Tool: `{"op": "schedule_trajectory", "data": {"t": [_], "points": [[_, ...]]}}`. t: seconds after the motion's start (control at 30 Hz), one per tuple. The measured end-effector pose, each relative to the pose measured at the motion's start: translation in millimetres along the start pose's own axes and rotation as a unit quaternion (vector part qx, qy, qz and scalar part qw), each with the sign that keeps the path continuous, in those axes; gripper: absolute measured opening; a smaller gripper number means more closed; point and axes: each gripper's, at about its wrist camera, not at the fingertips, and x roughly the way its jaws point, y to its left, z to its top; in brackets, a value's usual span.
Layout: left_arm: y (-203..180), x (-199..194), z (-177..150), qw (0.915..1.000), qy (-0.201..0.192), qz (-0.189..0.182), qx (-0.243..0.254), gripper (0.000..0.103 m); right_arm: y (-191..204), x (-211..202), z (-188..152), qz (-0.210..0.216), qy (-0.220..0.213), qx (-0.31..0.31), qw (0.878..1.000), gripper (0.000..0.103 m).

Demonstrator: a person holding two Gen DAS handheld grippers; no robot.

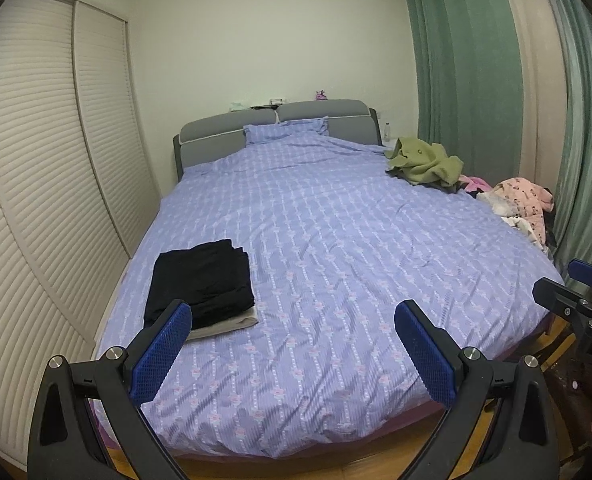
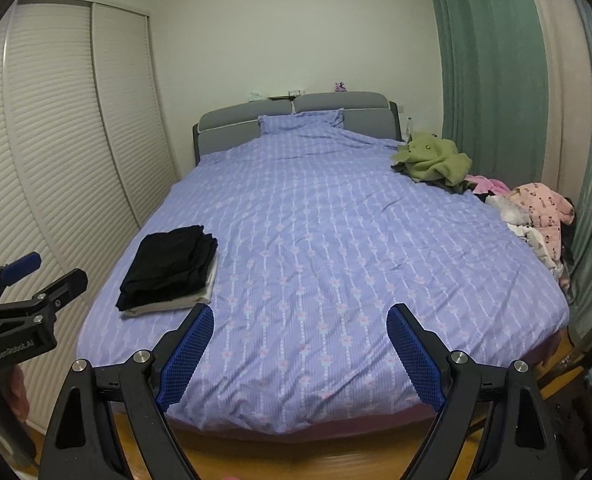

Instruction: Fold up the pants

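Observation:
Folded black pants (image 1: 201, 282) lie on a folded beige garment (image 1: 231, 325) at the near left of the bed (image 1: 336, 264); the stack also shows in the right wrist view (image 2: 167, 266). My left gripper (image 1: 293, 324) is open and empty, held above the bed's foot, just right of the stack. My right gripper (image 2: 300, 320) is open and empty, over the bed's foot to the right of the stack. Each gripper appears at the edge of the other's view.
A pile of unfolded clothes lies along the bed's right side: an olive green garment (image 1: 426, 162) and pink and white pieces (image 1: 522, 204). Louvred wardrobe doors (image 1: 55, 184) stand left, green curtains (image 1: 468, 64) right. Wooden floor (image 2: 316, 458) lies below the bed's foot.

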Motion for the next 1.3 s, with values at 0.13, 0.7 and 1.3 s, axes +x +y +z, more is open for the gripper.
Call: {"op": "schedule_trajectory", "data": {"t": [0.13, 0.7, 1.3], "points": [[-2.2, -2.4, -1.2, 1.0000, -0.001, -0.001, 0.000, 0.103, -2.3, -2.9, -1.0, -0.003, -0.001, 0.000, 1.000, 0.090], [-12.2, -9.2, -3.5, 1.0000, -0.004, -0.006, 0.004, 0.103, -9.7, -5.4, -2.6, -0.007, 0.001, 0.000, 1.000, 0.090], [-22.6, -12.1, -4.7, 1.0000, 0.001, -0.007, -0.006, 0.103, -17.1, -13.9, -6.8, -0.012, 0.001, 0.003, 1.000, 0.090]]}}
